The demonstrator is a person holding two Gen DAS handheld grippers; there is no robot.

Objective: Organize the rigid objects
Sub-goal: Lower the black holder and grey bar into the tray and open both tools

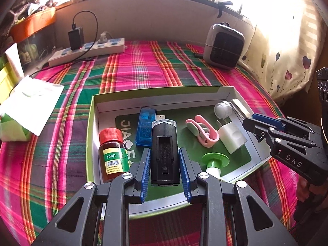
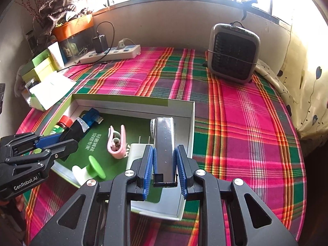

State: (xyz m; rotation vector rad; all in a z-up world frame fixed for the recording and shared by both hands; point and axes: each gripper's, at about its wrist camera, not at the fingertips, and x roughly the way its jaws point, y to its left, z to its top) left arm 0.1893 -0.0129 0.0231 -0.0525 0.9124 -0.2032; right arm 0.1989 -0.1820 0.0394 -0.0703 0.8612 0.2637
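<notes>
A shallow green-edged box [image 1: 164, 95] [image 2: 133, 102] lies on the plaid cloth. My left gripper [image 1: 164, 150] is shut on a black stick with a clear cap [image 1: 164, 143], held over the box's near middle; it also shows at the left of the right wrist view as the left gripper [image 2: 68, 138]. My right gripper [image 2: 164, 148] is shut on a silver bar [image 2: 164, 135], held over the box's right side beside the white plug [image 2: 137, 151]. Inside lie a red-capped brown bottle [image 1: 111, 153], a blue USB tester [image 1: 144, 126], a pink clip [image 1: 203, 131] and a green-topped white piece [image 1: 215, 161].
A white power strip [image 1: 88, 51] with a black charger sits at the back left. A grey fan [image 1: 223, 45] stands at the back right. A tissue pack [image 1: 26, 106] lies left of the box. A patterned cushion [image 1: 287, 61] borders the right edge.
</notes>
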